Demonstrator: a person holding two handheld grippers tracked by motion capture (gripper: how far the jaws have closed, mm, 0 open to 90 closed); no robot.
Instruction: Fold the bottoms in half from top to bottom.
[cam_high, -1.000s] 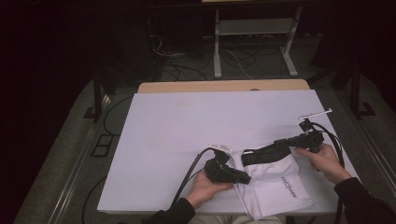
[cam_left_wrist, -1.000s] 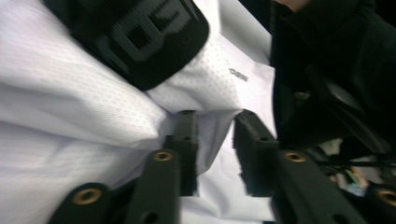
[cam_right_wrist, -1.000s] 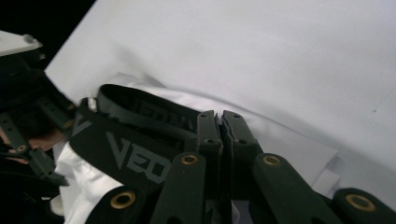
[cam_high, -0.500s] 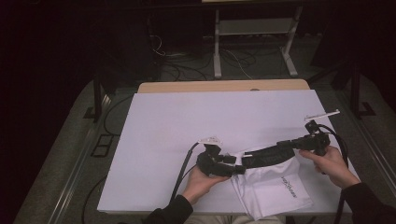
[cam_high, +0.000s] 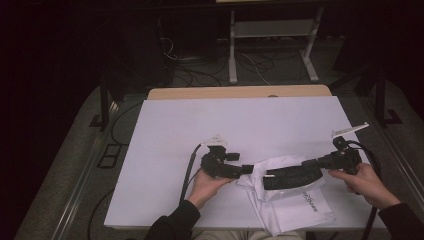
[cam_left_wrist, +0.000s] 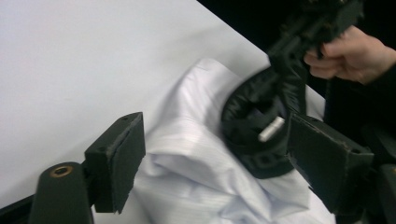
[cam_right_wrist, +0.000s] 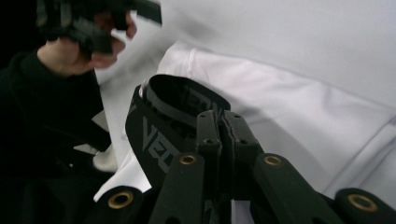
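The black waistband (cam_high: 292, 177) is clamped between the closed jaws of the right gripper (cam_high: 306, 164), at five o'clock on the table (cam_high: 200, 125), above the white garment (cam_high: 295, 205). The left gripper (cam_high: 248, 169) is held wide open, empty, at the garment's nine o'clock edge.

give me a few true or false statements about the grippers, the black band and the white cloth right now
1. The right gripper is shut on the black band. True.
2. The left gripper is clamped shut on the white cloth. False: its jaws stand wide apart, with the cloth between them.
3. The black band lies over the white cloth. True.
4. The cloth sits at the far edge of the table. False: it lies near the person's edge, towards the right.
5. The black band is plain, with no lettering. False: grey letters run along it.
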